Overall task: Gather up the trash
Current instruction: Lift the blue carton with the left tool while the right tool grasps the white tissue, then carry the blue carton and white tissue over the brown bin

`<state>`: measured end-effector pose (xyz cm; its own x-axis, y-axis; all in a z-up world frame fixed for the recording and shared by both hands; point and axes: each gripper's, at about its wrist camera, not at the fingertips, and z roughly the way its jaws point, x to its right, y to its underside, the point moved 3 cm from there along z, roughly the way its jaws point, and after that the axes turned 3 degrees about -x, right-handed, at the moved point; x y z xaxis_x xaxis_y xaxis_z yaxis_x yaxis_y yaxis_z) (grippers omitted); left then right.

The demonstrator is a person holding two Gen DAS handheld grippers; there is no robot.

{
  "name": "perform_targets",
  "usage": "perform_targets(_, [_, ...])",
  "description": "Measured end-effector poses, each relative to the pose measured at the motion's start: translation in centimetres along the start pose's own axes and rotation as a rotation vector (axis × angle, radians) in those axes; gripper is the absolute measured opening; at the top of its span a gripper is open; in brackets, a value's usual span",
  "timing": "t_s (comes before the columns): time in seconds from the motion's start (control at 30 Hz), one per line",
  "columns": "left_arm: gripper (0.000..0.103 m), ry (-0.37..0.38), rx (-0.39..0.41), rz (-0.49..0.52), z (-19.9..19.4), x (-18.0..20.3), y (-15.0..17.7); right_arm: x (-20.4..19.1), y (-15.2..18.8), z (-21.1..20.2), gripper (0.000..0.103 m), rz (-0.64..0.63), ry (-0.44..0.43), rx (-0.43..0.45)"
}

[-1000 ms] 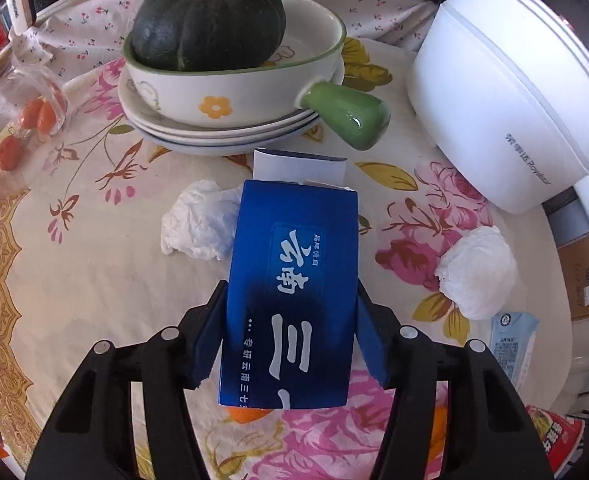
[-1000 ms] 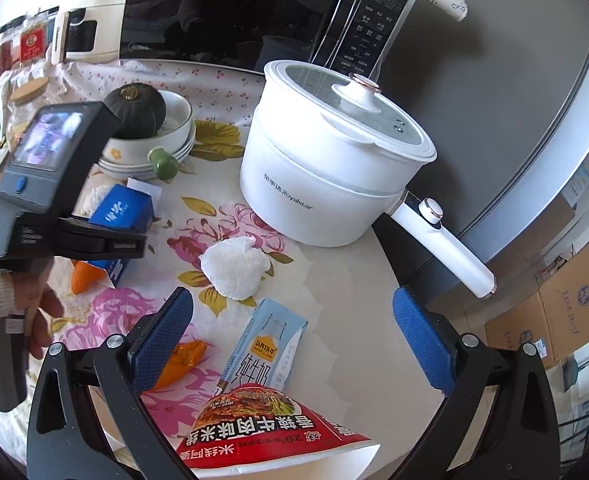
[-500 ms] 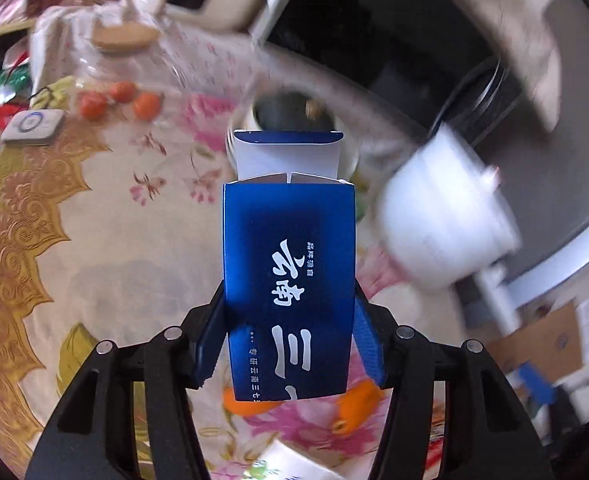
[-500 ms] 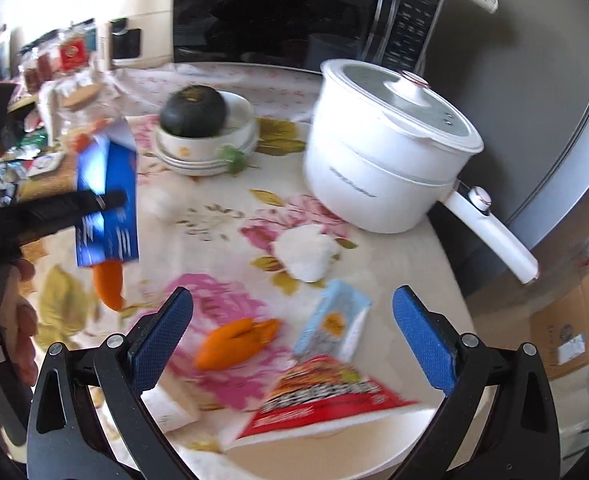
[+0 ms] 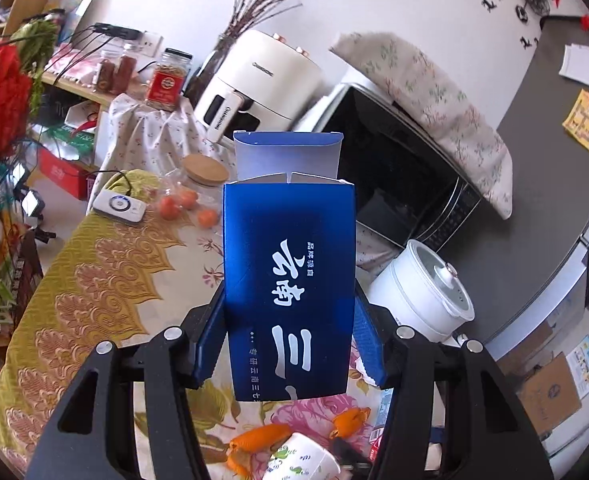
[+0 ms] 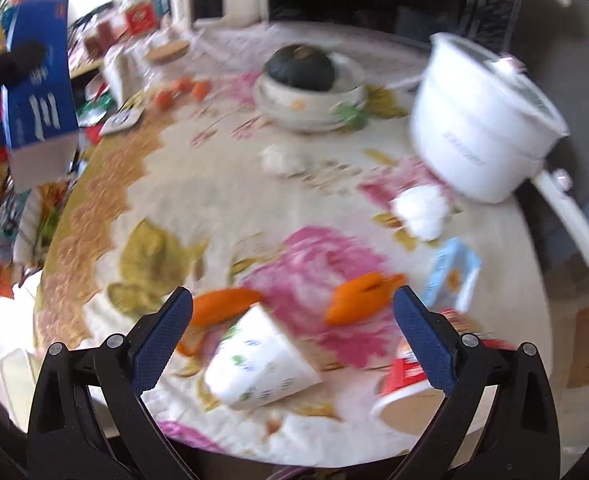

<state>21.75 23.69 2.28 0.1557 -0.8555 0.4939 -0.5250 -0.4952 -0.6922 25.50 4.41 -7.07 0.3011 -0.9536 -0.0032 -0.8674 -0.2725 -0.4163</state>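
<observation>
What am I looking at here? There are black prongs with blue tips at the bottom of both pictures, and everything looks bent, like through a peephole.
There is no robot here: a person holds a two-fingered claw in each hand, and a wide-angle camera on each claw looks out along its fingers. That lens bends the view.

One picture comes from the left claw. Its blue pads are closed on a blue carton with its top flap open, lifted above the table. The other picture comes from the right claw, which is open and holds nothing. It points down at the flowered tablecloth.

On the cloth lie a tipped paper cup, orange peels, crumpled tissues, a small light blue carton, a white pot and a dark green squash in a bowl. The blue carton also shows at that picture's left edge.
</observation>
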Motion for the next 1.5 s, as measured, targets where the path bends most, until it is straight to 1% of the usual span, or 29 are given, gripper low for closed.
perform_targets(0.07, [0.056, -0.004, 0.007, -0.014, -0.9, -0.8, -0.1, -1.7, 0.0, 1.4, 0.095, -0.015, -0.012, -0.05])
perform_targets(0.1, [0.056, -0.008, 0.01, -0.011, -1.3, -1.3, -0.2, -2.7, 0.1, 2.3, 0.09, -0.026, -0.015, -0.079])
perform_targets(0.13, [0.056, -0.015, 0.015, -0.006, -1.6, -1.5, -0.2, -3.5, 0.0, 3.0, 0.081, -0.041, -0.024, -0.1])
perform_targets(0.2, [0.056, -0.03, 0.029, -0.009, -2.1, -2.1, -0.5, -4.5, -0.5, 4.3, 0.077, -0.061, -0.017, -0.132])
perform_targets(0.27, [0.056, -0.028, 0.027, -0.026, -2.3, -2.6, -0.7, -4.0, -1.8, 5.1, 0.077, -0.006, -0.015, -0.122])
perform_targets(0.37, [0.056, -0.018, 0.03, -0.04, -2.7, -3.2, -0.9, -1.9, -4.7, 7.1, 0.078, 0.121, -0.059, -0.116])
perform_targets(0.4, [0.056, -0.016, 0.032, -0.04, -2.8, -3.3, -0.9, -0.9, -6.2, 8.1, 0.08, 0.148, -0.046, -0.105])
perform_targets(0.53, [0.056, -0.021, 0.023, -0.044, -2.4, -3.7, -1.0, 0.7, -9.1, 11.5, 0.088, 0.161, 0.016, -0.08])
perform_targets(0.63, [0.056, -0.034, 0.01, -0.065, -1.5, -4.4, -1.1, 0.8, -10.4, 14.2, 0.088, 0.161, 0.044, -0.092])
perform_targets(0.77, [0.056, -0.047, -0.006, -0.069, -0.7, -4.6, -1.0, 0.4, -11.6, 17.4, 0.087, 0.178, 0.035, -0.106])
perform_targets(0.8, [0.056, -0.051, -0.009, -0.061, -0.6, -4.5, -1.0, 0.4, -11.7, 18.0, 0.077, 0.177, 0.035, -0.116])
perform_targets(0.83, [0.056, -0.054, -0.011, -0.054, -0.5, -4.5, -1.0, 0.2, -11.9, 18.4, 0.064, 0.168, 0.044, -0.119])
perform_targets(0.87, [0.056, -0.056, -0.014, -0.05, -0.5, -4.5, -0.9, -0.1, -12.3, 18.3, 0.056, 0.135, 0.078, -0.093])
perform_targets(0.9, [0.057, -0.054, -0.017, -0.051, -0.4, -4.5, -0.9, -0.3, -12.4, 18.3, 0.043, 0.115, 0.094, -0.084])
perform_targets(0.93, [0.057, -0.052, -0.021, -0.057, -0.4, -4.6, -0.8, -0.5, -12.6, 18.2, 0.024, 0.102, 0.09, -0.079])
perform_targets(0.97, [0.057, -0.049, -0.026, -0.067, -0.3, -4.8, -0.7, -0.6, -12.7, 18.0, 0.02, 0.099, 0.082, -0.076])
perform_targets(1.0, [0.057, -0.049, -0.033, -0.074, -0.2, -4.9, -0.7, -0.6, -12.6, 17.9, 0.02, 0.106, 0.048, -0.086])
perform_targets(1.03, [0.057, -0.051, -0.037, -0.076, -0.1, -5.0, -0.7, -0.7, -12.5, 17.7, 0.02, 0.111, 0.036, -0.089])
perform_targets(1.1, [0.056, -0.06, -0.039, -0.069, -0.1, -4.9, -0.6, -0.9, -12.3, 17.0, 0.02, 0.084, 0.054, -0.066])
perform_targets(1.23, [0.057, -0.078, -0.036, -0.034, -0.2, -4.4, -0.3, -1.8, -11.6, 14.9, 0.02, 0.063, 0.046, -0.021])
perform_targets(1.37, [0.056, -0.091, -0.033, -0.017, -0.2, -3.9, -0.2, -2.2, -11.2, 11.7, 0.02, 0.046, 0.052, 0.044])
perform_targets(1.5, [0.057, -0.097, -0.027, -0.015, -0.6, -3.8, -0.2, -2.2, -10.2, 7.6, 0.02, 0.039, 0.054, 0.116])
